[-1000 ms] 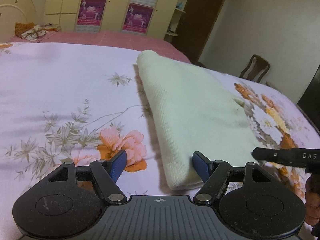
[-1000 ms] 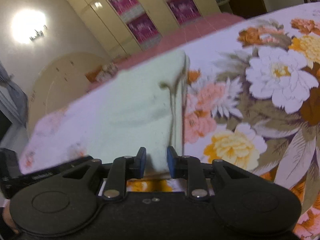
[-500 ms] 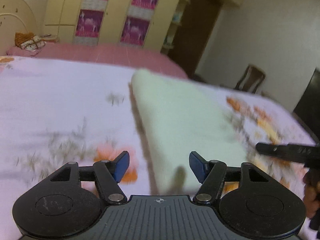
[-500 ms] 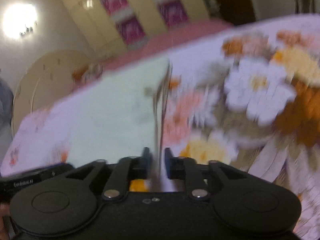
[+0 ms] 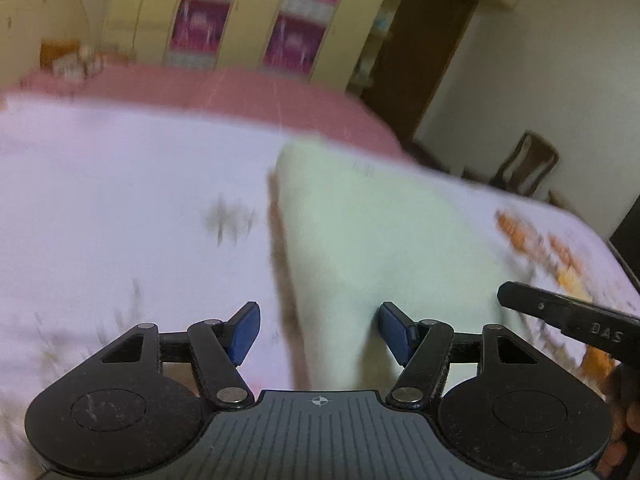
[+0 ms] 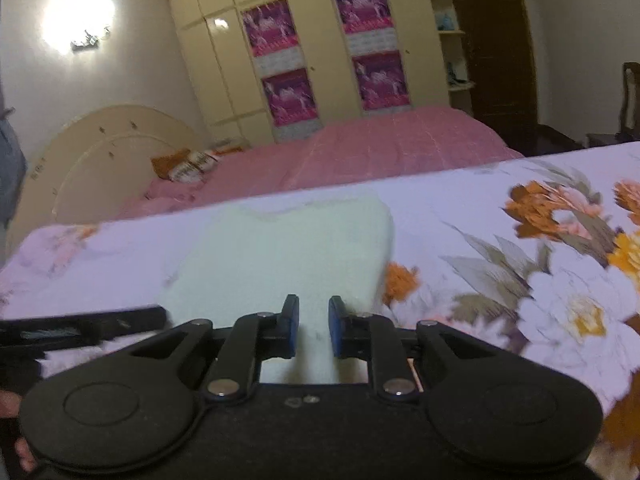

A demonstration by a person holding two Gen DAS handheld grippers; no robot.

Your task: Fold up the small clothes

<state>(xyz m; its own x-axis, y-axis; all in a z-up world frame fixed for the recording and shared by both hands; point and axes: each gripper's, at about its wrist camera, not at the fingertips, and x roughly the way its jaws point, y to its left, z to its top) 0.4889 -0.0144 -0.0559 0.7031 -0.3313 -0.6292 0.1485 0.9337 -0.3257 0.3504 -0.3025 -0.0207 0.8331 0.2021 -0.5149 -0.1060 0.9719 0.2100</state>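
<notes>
Lettering "DAS" shows on the right tongs [image 6: 313, 328], closing around the folded cream garment [image 5: 380, 248] on the floral bed [image 5: 120, 200]; left tongs [image 5: 316, 332] gape, gripping nothing.

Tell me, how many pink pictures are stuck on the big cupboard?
4. Upper left, upper right, lower left and lower right on the cupboard doors behind the bed. More could be outside the view.
</notes>
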